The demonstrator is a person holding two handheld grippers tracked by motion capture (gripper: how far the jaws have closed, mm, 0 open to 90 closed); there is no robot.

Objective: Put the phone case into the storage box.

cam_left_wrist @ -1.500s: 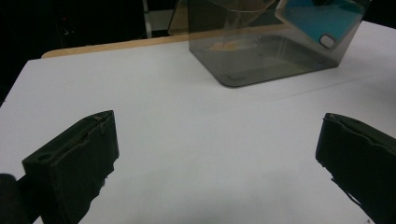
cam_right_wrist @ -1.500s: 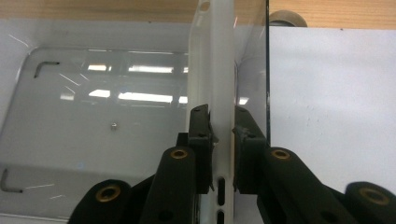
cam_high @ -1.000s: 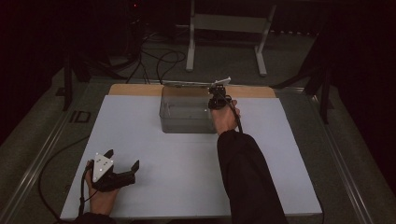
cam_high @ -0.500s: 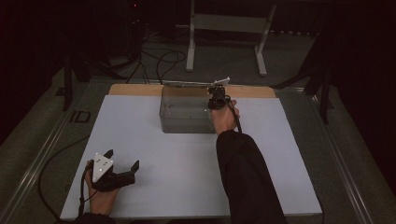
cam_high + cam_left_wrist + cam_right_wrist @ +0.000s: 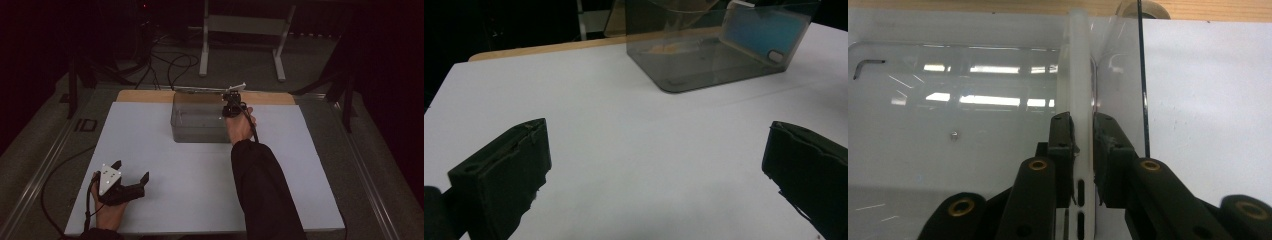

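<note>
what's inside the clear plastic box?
Inside the clear plastic box, a phone in a blue case leans against the wall, clamped edge-on in the right claw. The floor under the claws is hidden.

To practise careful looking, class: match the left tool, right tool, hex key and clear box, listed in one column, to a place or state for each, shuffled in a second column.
Things:
1. left tool
2. right tool
3. hex key
4. clear box

Places or states:
A. stands toward the far edge of the table
B. clamped on the edge of the phone case
C. jaws wide apart, holding nothing, at the table's near side
D. lies in a corner of the clear box

Pairs: 1-C, 2-B, 3-D, 4-A
</note>
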